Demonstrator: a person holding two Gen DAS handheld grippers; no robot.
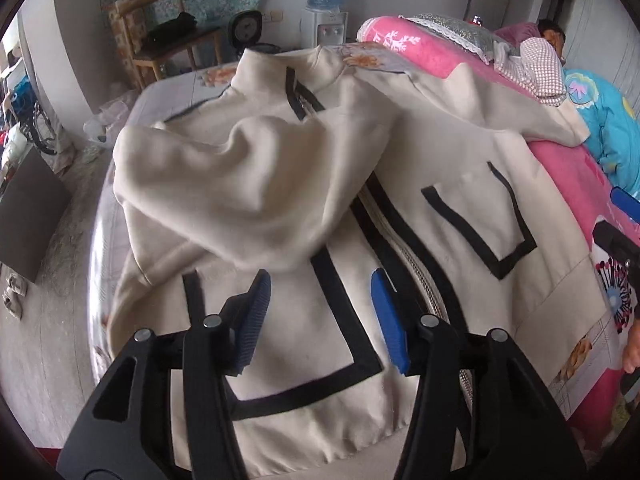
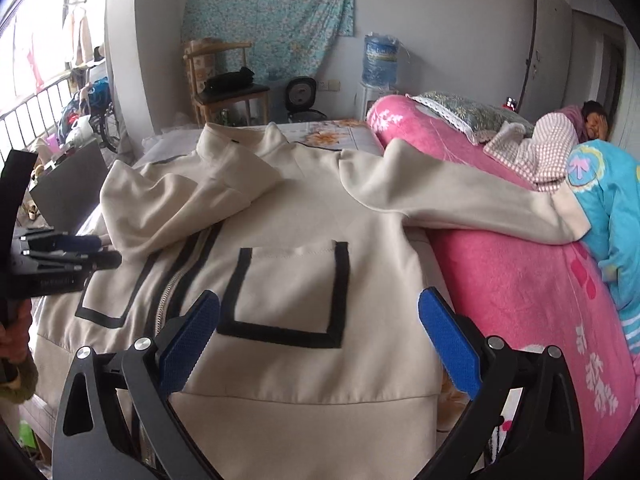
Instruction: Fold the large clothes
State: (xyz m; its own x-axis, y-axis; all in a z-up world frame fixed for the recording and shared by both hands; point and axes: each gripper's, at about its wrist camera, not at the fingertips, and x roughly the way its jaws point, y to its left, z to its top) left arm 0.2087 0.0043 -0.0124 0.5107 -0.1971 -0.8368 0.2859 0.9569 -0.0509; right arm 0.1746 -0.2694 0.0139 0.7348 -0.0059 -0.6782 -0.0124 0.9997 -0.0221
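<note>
The left gripper (image 1: 320,316) hangs with its blue pads parted and nothing between them, above the front of a cream jacket (image 1: 280,184) trimmed in black. The right gripper (image 2: 320,344) likewise stands released, its jaws spread wide over the jacket's square-edged pocket (image 2: 288,292) and pinching no cloth. The jacket lies face up on a bed (image 1: 172,84) covered by a pale floral sheet, zip closed. One sleeve (image 1: 208,184) is folded across the chest; the other sleeve (image 2: 460,200) reaches out over a pink blanket (image 2: 520,280) bunched alongside. A turquoise garment (image 2: 612,208) lies on that blanket, and a person (image 2: 592,120) rests at the far corner of the bed. Beyond the bed stand a wooden chair (image 2: 224,80) with dark items on its seat, a small fan (image 2: 302,92) and a water dispenser (image 2: 380,64). A floral cloth (image 2: 272,16) hangs on the grey wall. Daylight enters past a railing (image 2: 36,104) on one side.
</note>
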